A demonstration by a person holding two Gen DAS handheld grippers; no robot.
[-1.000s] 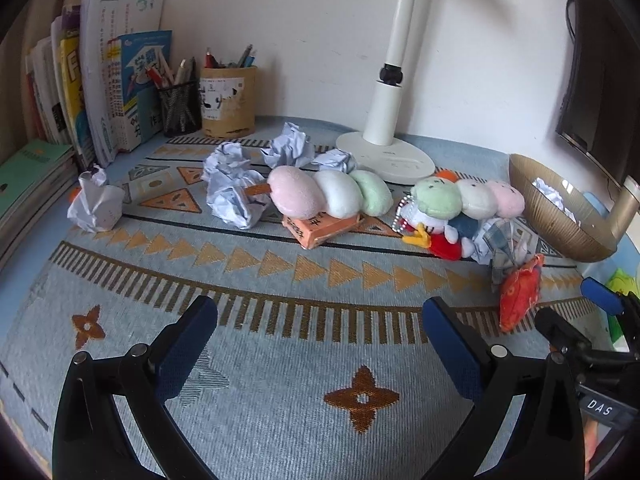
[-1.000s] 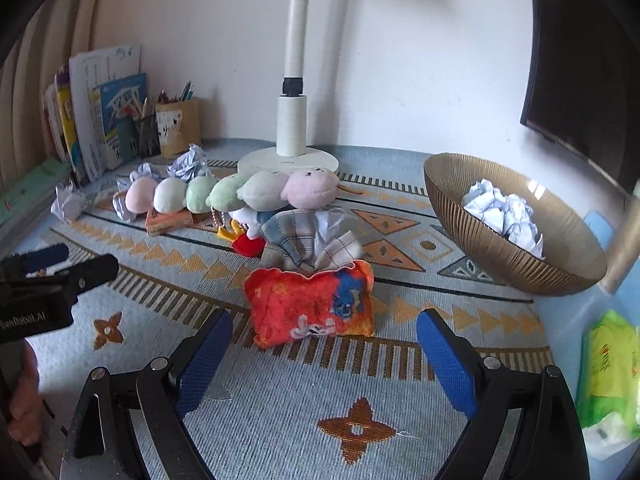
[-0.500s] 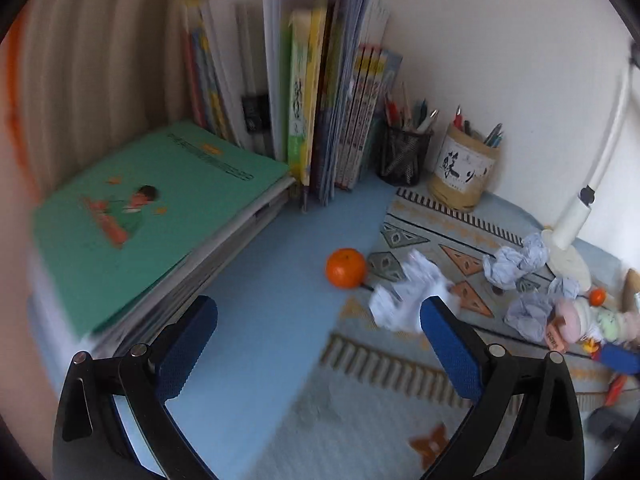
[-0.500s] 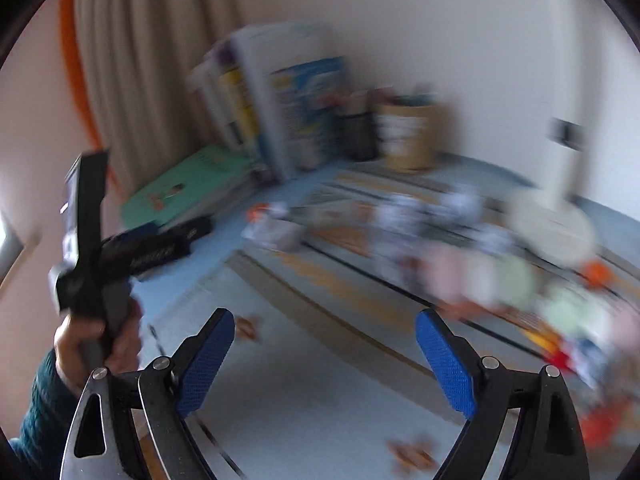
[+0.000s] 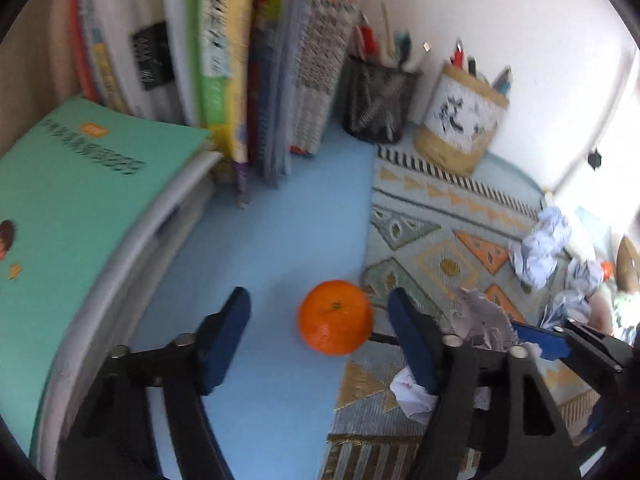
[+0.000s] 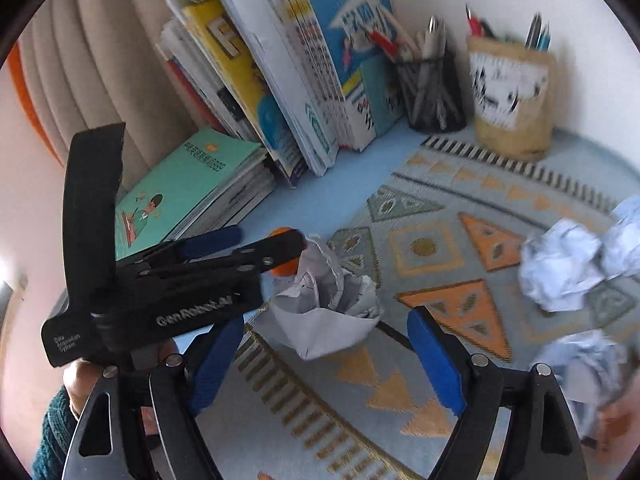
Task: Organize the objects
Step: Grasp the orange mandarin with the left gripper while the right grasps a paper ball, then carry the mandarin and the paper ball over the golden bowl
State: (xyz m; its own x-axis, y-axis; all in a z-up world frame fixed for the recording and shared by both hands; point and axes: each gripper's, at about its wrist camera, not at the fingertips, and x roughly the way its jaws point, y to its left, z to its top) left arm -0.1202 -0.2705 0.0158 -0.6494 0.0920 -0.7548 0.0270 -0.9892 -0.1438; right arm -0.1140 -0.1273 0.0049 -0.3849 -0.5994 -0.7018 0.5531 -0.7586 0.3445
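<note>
An orange tangerine (image 5: 335, 317) lies on the blue desk at the rug's left edge. My left gripper (image 5: 320, 340) is open, with the tangerine between its blue fingers, not clamped. A crumpled white paper ball (image 6: 324, 312) lies on the patterned rug just right of the tangerine (image 6: 282, 269). My right gripper (image 6: 328, 364) is open, its blue fingers either side of that paper ball, close in front of it. The left gripper (image 6: 260, 240) shows in the right wrist view, partly hiding the tangerine. More crumpled paper balls (image 6: 560, 268) lie further right.
A flat stack topped by a green book (image 5: 68, 200) lies at the left. Upright books (image 5: 240, 60) lean against the wall. A black mesh pen cup (image 5: 378, 100) and a tan pen holder (image 5: 460, 120) stand at the back. The patterned rug (image 6: 460, 248) covers the desk's right.
Both grippers swung left from the plush toys and bowl to the desk's left corner. The left one closed in around the tangerine; the right one came up to the nearest paper ball.
</note>
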